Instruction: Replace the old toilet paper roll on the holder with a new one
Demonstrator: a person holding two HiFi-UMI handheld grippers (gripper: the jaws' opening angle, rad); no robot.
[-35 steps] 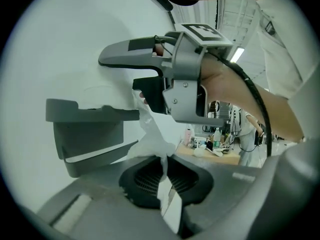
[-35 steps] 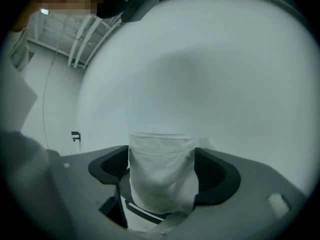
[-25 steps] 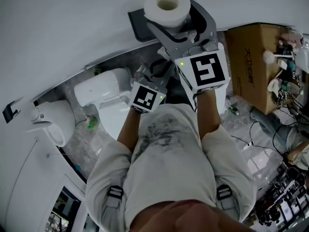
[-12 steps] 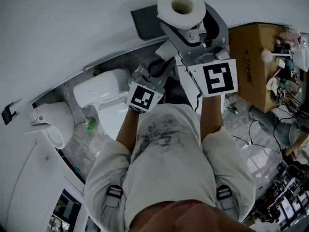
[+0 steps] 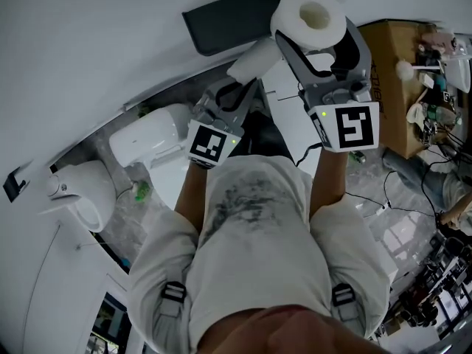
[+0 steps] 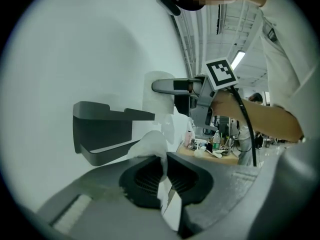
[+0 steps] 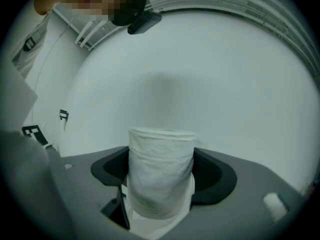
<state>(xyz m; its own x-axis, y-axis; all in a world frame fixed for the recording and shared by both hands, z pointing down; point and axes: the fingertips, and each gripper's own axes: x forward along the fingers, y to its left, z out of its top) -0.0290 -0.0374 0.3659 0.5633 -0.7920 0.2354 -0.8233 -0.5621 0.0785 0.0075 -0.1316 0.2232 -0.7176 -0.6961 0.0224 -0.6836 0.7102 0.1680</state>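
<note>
Toilet paper roll [image 5: 310,17] upright, gripped between the jaws of the right hand-held gripper [image 5: 321,46], just tightened slightly, beside the dark holder [image 5: 232,18]. Left hand-held gripper [image 6: 165,176] narrow, pinching a scrap of paper [image 6: 150,144] near that holder.

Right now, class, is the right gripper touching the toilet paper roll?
Touching. The right gripper view shows the right gripper clamped on both sides of the roll.

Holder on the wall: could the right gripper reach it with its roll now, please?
Probably yes: the holder looks bare, and the right gripper, tongs just closing further on the roll, is beside it; the left gripper's tissue is near, though.
</note>
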